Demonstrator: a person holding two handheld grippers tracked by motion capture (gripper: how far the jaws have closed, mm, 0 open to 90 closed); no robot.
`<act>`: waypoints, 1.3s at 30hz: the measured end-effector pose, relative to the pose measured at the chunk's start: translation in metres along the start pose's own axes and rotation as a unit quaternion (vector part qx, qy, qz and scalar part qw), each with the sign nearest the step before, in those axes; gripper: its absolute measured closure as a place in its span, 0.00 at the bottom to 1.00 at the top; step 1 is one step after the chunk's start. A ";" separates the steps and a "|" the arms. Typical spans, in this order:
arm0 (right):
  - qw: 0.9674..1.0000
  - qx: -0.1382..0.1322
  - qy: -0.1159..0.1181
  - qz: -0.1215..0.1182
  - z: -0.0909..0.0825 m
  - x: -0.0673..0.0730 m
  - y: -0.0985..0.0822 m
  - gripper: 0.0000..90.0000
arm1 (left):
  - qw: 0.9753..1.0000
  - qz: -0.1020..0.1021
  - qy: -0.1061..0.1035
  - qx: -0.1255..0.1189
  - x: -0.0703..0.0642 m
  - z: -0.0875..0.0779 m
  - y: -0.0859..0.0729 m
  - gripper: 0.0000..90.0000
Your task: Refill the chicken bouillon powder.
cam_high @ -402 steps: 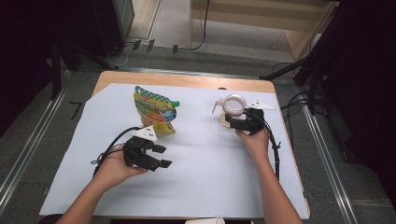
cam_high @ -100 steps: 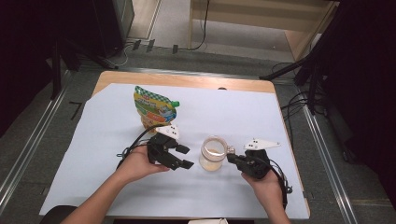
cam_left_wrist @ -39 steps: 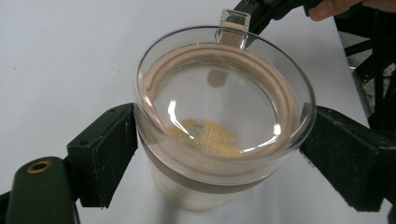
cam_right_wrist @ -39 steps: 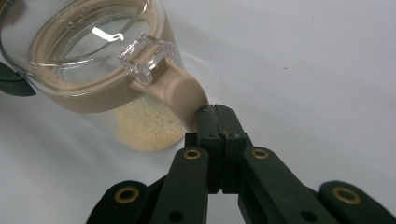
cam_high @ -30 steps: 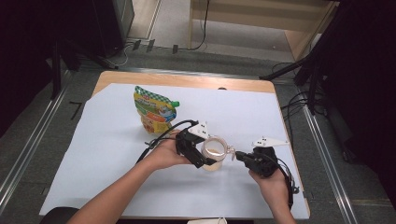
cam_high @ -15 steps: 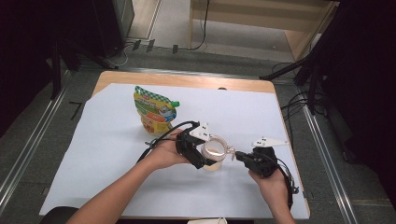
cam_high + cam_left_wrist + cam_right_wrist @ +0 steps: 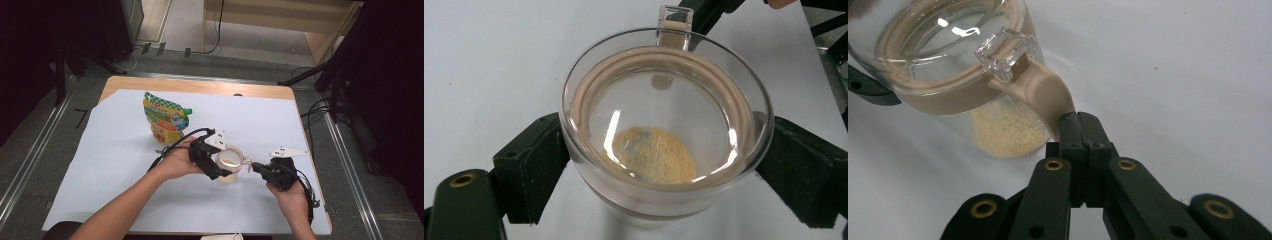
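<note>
Now jar [image 7: 229, 164] sits between left tool [image 7: 218, 167] pads

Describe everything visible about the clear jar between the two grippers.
The jar is small, round and clear, plastic or glass by its look, standing upright on the white sheet. A clear lid with a beige seal ring closes it; a clear latch sits at the rim. Yellowish granules cover part of the bottom. The left gripper clamps its body from both sides. The right gripper is shut on the beige tab hanging from the lid.
</note>
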State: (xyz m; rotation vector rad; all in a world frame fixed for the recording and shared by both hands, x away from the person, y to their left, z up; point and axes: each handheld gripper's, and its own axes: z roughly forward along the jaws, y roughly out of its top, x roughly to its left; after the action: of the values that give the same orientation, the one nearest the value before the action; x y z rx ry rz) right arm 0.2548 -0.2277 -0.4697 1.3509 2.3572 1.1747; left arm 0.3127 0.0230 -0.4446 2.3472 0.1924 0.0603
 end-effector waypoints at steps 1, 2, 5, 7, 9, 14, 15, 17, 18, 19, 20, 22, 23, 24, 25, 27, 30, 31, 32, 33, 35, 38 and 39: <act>1.000 0.000 0.000 0.001 0.000 0.000 0.000 1.00 | 1.000 -0.001 0.000 -0.002 0.000 0.000 0.000 0.13; 1.000 0.000 -0.001 0.000 0.000 0.000 0.000 1.00 | 1.000 -0.002 0.000 -0.001 0.000 0.000 0.000 0.13; 1.000 -0.001 0.001 0.001 0.000 0.000 0.000 1.00 | 1.000 -0.002 -0.002 -0.005 0.000 -0.001 0.001 0.13; 1.000 0.000 0.000 0.000 0.000 0.000 0.000 1.00 | 1.000 0.000 -0.001 -0.011 0.000 -0.003 0.002 0.14; 1.000 -0.001 0.001 0.000 0.000 0.000 0.000 1.00 | 1.000 0.001 0.000 -0.016 0.000 -0.005 0.004 0.14; 1.000 0.001 0.001 0.000 0.000 0.000 0.000 1.00 | 1.000 0.002 -0.002 -0.017 0.000 -0.007 0.007 0.14; 1.000 0.001 0.001 0.000 0.000 0.000 0.000 1.00 | 1.000 0.002 -0.002 -0.016 0.000 -0.007 0.008 0.14; 1.000 0.001 0.001 0.000 0.000 0.000 0.000 1.00 | 1.000 0.001 -0.001 -0.016 -0.001 -0.008 0.009 0.14; 1.000 -0.001 0.001 -0.001 0.000 0.000 0.000 1.00 | 1.000 0.002 -0.001 -0.014 -0.001 -0.008 0.010 0.14; 1.000 -0.001 0.002 0.000 0.000 0.000 0.000 1.00 | 1.000 0.003 0.000 -0.012 -0.001 -0.009 0.010 0.14; 1.000 -0.001 0.001 -0.001 0.000 0.000 0.000 1.00 | 1.000 0.003 -0.001 -0.013 -0.001 -0.009 0.011 0.14; 1.000 -0.001 0.000 -0.002 0.000 0.000 0.000 1.00 | 1.000 0.002 -0.001 -0.016 -0.001 -0.009 0.012 0.14; 1.000 -0.002 0.001 -0.001 0.000 0.000 0.000 1.00 | 1.000 0.003 -0.002 -0.015 -0.001 -0.010 0.013 0.14; 1.000 -0.001 0.001 -0.001 0.000 0.000 0.000 1.00 | 1.000 0.002 -0.002 -0.016 -0.001 -0.010 0.013 0.14; 1.000 -0.001 0.002 -0.001 0.000 0.000 0.000 1.00 | 1.000 0.003 -0.002 -0.016 0.000 -0.010 0.014 0.14; 1.000 0.000 0.001 -0.001 0.000 0.000 0.000 1.00 | 1.000 0.004 -0.002 -0.017 -0.001 -0.010 0.015 0.14; 1.000 0.000 0.001 -0.001 0.000 0.000 0.000 1.00 | 1.000 0.005 -0.003 -0.017 -0.001 -0.012 0.017 0.14; 1.000 0.000 0.002 0.000 0.000 0.000 0.000 1.00 | 1.000 0.006 -0.003 -0.016 0.000 -0.012 0.018 0.14; 1.000 0.000 0.001 -0.001 0.000 0.000 0.000 1.00 | 1.000 0.007 -0.003 -0.013 0.000 -0.012 0.019 0.14; 1.000 0.000 0.002 0.000 0.000 0.000 0.000 1.00 | 1.000 0.005 -0.003 -0.014 -0.001 -0.012 0.019 0.14; 1.000 0.000 0.002 0.000 0.000 0.000 0.000 1.00 | 1.000 0.006 -0.003 -0.016 -0.001 -0.012 0.021 0.14; 1.000 0.000 0.002 0.000 0.000 0.000 0.000 1.00 | 1.000 0.007 -0.003 -0.019 -0.001 -0.013 0.022 0.14; 1.000 0.000 0.003 0.000 0.000 0.000 0.000 1.00 | 1.000 0.007 -0.004 -0.017 -0.001 -0.013 0.023 0.14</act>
State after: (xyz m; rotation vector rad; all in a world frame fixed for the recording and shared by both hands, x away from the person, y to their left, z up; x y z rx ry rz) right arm 0.2546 -0.2282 -0.4698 1.3493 2.3614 1.1788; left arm 0.3134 0.0159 -0.4193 2.3143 0.1699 0.0613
